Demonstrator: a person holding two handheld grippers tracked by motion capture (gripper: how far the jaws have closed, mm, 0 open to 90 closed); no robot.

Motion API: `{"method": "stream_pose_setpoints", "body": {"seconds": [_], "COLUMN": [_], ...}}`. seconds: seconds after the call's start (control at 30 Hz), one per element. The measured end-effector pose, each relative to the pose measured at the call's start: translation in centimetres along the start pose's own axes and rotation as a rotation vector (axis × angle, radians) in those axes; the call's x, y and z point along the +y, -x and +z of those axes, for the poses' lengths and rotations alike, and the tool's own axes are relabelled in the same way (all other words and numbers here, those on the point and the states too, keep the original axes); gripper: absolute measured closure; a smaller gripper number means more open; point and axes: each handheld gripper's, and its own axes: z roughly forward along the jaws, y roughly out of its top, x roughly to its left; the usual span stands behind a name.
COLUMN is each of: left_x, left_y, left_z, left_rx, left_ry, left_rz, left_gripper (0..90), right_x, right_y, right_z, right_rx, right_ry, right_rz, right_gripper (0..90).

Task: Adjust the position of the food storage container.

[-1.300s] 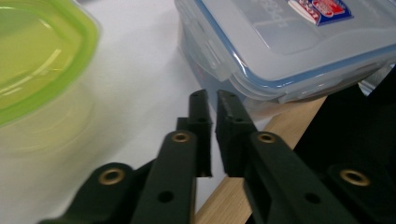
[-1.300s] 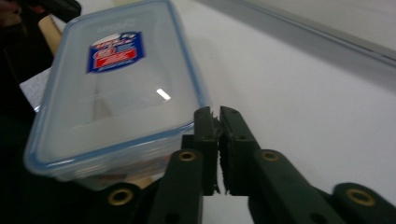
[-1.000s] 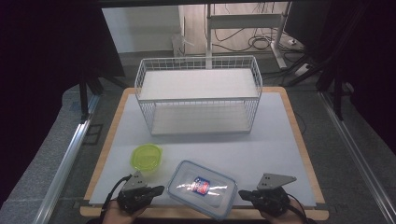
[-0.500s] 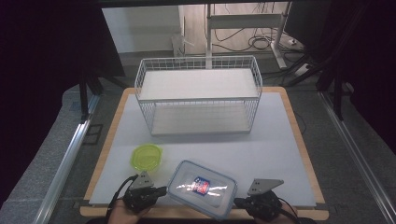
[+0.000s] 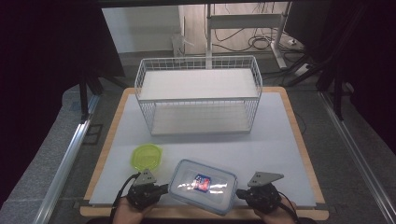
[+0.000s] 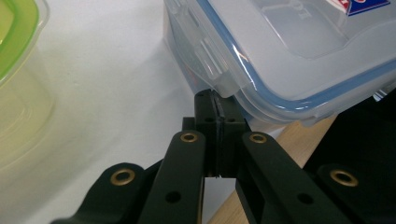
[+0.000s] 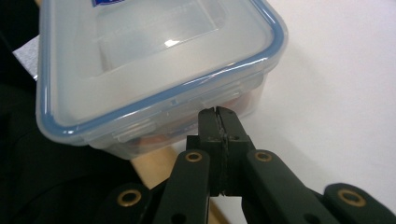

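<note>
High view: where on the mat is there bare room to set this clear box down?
Bare mat lies between the wire basket and the clear lidded box, widest toward the right edge. The near left is crowded: the green lidded container, left gripper and box sit close together. The right gripper flanks the box.

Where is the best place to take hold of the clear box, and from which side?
Probably at its two short ends, one gripper from each side. The box is wide and flat with a smooth lid, and the left gripper and right gripper, both shut, already sit at the end latches.
</note>
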Motion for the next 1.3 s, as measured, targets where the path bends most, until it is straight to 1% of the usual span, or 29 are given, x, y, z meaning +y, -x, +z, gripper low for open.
{"method": "stream_pose_setpoints", "body": {"seconds": [0.1,0.17,0.3,0.4,0.43,0.47,0.53,0.63,0.7,0.87,0.97,1.03,1.07,1.1,1.13,1.2,1.23,1.3], "left_x": [0.3,0.5,1.0,1.3,1.5,1.6,1.7,2.0,2.2,2.8,3.4,3.5,3.5,3.5,3.5,3.5,3.4,3.4], "left_y": [0.1,0.2,0.4,0.5,0.5,0.4,0.0,-0.5,-1.0,-1.6,-2.0,-2.3,-2.4,-2.5,-2.6,-2.5,-2.4,-2.5], "left_z": [0.5,0.9,1.7,2.1,2.3,2.3,2.4,2.6,2.8,3.3,3.9,4.3,4.4,4.4,4.3,4.1,4.0,3.8], "left_rx": [0.006,0.011,0.007,0.02,0.023,0.026,0.031,0.059,0.066,0.104,0.143,0.157,0.157,0.166,0.167,0.182,0.197,0.205], "left_ry": [-0.007,-0.011,-0.012,-0.008,-0.004,-0.002,0.002,0.005,0.012,0.014,0.01,0.01,0.012,0.013,0.013,0.013,0.017,0.023], "left_rz": [-0.008,-0.005,-0.002,-0.006,-0.013,-0.017,-0.04,-0.061,-0.076,-0.079,-0.069,-0.07,-0.073,-0.076,-0.074,-0.059,-0.049,-0.051], "left_gripper": [90.0,90.0,90.0,90.0,90.0,90.0,90.0,90.0,90.0,90.0,90.0,90.0,90.0,88.6,84.9,81.6,80.9,81.6], "right_x": [0.2,0.4,0.7,1.0,1.1,1.2,1.4,1.7,2.1,2.9,3.4,3.7,3.8,3.8,3.7,3.7,3.7,3.6], "right_y": [0.6,1.0,2.3,3.0,3.1,3.4,3.8,4.0,4.2,4.9,5.3,5.7,5.9,5.9,6.0,5.9,5.9,5.9], "right_z": [0.1,0.3,0.6,0.7,0.7,0.7,0.9,1.5,1.8,2.6,3.0,3.3,3.4,3.4,3.3,3.3,3.2,3.0], "right_rx": [-0.017,-0.031,-0.055,-0.074,-0.075,-0.071,-0.065,-0.06,-0.067,-0.081,-0.096,-0.103,-0.101,-0.096,-0.093,-0.09,-0.09,-0.088], "right_ry": [0.005,0.007,0.016,0.028,0.033,0.042,0.042,0.033,0.034,0.037,0.04,0.043,0.045,0.046,0.046,0.044,0.044,0.05], "right_rz": [0.014,0.018,0.056,0.077,0.079,0.094,0.098,0.097,0.092,0.095,0.095,0.096,0.1,0.102,0.101,0.092,0.092,0.091], "right_gripper": [89.7,89.7,89.7,89.8,89.8,89.8,89.8,89.8,89.8,89.8,89.8,89.8,89.8,89.8,89.8,89.7,89.7,89.7]}}
